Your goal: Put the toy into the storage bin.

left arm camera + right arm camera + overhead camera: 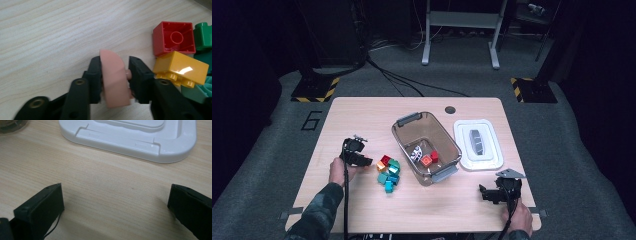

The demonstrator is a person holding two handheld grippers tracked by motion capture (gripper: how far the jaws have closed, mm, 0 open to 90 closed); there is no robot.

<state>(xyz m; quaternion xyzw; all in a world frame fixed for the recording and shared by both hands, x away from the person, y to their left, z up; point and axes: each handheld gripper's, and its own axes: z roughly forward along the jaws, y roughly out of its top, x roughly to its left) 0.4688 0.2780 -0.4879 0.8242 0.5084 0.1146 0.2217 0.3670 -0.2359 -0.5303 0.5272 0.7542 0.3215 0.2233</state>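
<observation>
- High view: the left tool (368,161) is lying low over the left half of the surface (362,112), its tips sitting at the left side of a pile of coloured bricks (389,172). The clear bin (426,146) is standing mid-surface just beyond the pile, with a few bricks inside, and the white lid (478,145) is lying beside it toward the right edge. The right tool (484,192) is resting near the front right corner, well apart from the pile.
- Left gripper view: the left tool (115,75) is clamping a pink brick (113,77) between its two black pads, the brick standing on edge above the wood. A yellow brick (181,66) is lying just beside one pad, with a red brick (174,38) touching it beyond and a green brick (203,35) at the frame's edge.
- Right gripper view: the right tool (115,205) is standing wide open with bare wood between its pads, and the white lid (130,138) is lying ahead of it.
</observation>
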